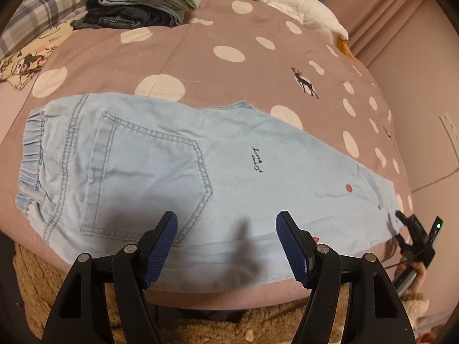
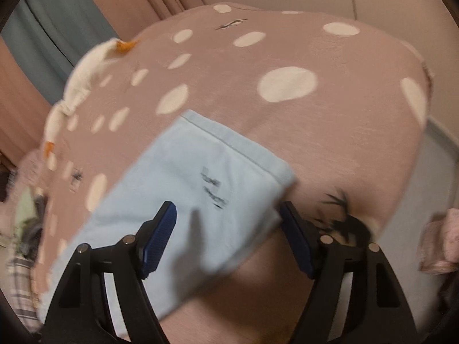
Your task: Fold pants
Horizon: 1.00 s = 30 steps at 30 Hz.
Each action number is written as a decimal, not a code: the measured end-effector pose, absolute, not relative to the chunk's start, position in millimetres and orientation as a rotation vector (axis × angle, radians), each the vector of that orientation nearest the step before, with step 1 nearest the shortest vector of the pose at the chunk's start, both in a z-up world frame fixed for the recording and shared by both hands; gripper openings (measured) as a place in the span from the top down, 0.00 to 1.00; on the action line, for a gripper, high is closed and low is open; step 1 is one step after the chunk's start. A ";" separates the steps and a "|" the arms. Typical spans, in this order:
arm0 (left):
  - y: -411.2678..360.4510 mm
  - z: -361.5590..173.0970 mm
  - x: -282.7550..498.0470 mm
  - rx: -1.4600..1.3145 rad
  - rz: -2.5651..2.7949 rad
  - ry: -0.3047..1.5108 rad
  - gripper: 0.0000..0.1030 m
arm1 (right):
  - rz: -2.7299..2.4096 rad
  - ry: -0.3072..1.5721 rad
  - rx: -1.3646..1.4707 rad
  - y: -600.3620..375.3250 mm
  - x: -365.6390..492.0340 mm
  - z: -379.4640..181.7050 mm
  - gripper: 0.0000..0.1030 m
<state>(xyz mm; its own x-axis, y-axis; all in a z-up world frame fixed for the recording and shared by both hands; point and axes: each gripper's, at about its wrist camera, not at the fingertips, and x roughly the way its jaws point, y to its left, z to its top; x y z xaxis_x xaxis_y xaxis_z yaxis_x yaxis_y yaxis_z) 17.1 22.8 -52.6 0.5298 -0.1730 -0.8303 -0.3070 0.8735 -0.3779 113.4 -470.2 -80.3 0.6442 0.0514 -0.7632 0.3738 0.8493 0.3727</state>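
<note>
Now both my jaws stand spread with nothing between them. The left gripper [image 1: 226, 249] hovers at the bottom middle of its frame, over the near edge of the pants [image 1: 178, 172]. They lie flat across the middle of that frame on the spotted bed cover [image 1: 229, 54], already doubled leg on leg by the look of it, with the elastic waistband [image 1: 33, 143] at the left and the leg running off to the lower right. My right gripper [image 2: 228, 238] shows small at the lower right edge of the left view, near the hem [image 2: 229, 143]. Its own view is blurred, with that pale blue leg end lying flat in the centre under the open jaws.

To my mind the next step is to bring the leg end over toward the waist. To do it well, I should lower the right jaws onto the near corner of the hem and pinch both layers together, not the top one alone. The left jaws should pin the cloth by the back pocket [image 1: 149, 172] so it doesn't drag. Thin denim slips and wrinkles, so I would lift low and lay it down evenly, edges matched. A stack of folded clothes [image 1: 137, 3] sits at the upper left, well apart.
</note>
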 end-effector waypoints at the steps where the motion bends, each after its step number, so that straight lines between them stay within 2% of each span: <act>1: 22.1 -52.9 17.5 -0.529 0.083 1.024 0.32 | -0.188 0.862 0.557 -470.5 117.4 -82.7 0.33; 3: 22.1 -54.2 18.1 -0.533 0.088 1.028 0.32 | -0.219 0.870 0.569 -471.5 123.0 -88.1 0.48; 4: 22.0 -54.8 18.3 -0.533 0.089 1.030 0.32 | -0.239 0.858 0.570 -473.0 123.6 -88.2 0.60; 5: 21.8 -55.1 18.6 -0.534 0.088 1.030 0.32 | -0.243 0.849 0.581 -476.0 124.3 -88.1 0.68; 6: 21.8 -55.4 18.6 -0.537 0.086 1.030 0.32 | -0.228 0.837 0.627 -480.6 124.2 -90.7 0.72; 7: 21.9 -55.5 18.7 -0.541 0.082 1.029 0.32 | -0.209 0.828 0.664 -484.6 124.2 -92.6 0.83; 8: 22.6 -55.8 19.4 -0.546 0.078 1.029 0.32 | -0.194 0.823 0.685 -487.1 124.4 -93.3 0.87; 12: 23.3 -54.7 18.9 -0.555 0.071 1.018 0.32 | -0.176 0.778 0.643 -474.8 122.1 -72.3 0.88; 16: 25.6 -52.4 17.6 -0.550 0.080 1.004 0.32 | -0.072 0.667 0.511 -431.2 117.2 -13.7 0.88; 21: 33.0 -50.4 15.9 -0.567 0.094 0.980 0.32 | 0.238 0.581 0.285 -320.7 103.8 51.5 0.88; 25: 40.2 -49.9 12.6 -0.574 0.114 0.966 0.32 | 0.475 0.626 0.193 -239.3 91.9 48.8 0.88; 30: 48.5 -55.7 12.1 -0.587 0.135 0.960 0.32 | 0.646 0.827 0.074 -142.5 91.2 -10.7 0.84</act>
<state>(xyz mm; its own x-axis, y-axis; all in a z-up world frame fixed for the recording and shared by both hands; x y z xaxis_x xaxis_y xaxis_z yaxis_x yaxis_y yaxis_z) 12.1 48.5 -55.7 0.5784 -0.1450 -0.8028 -0.3603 0.8374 -0.4109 91.2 -142.5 -10.7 0.4983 0.5610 -0.6611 -0.5052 0.8075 0.3045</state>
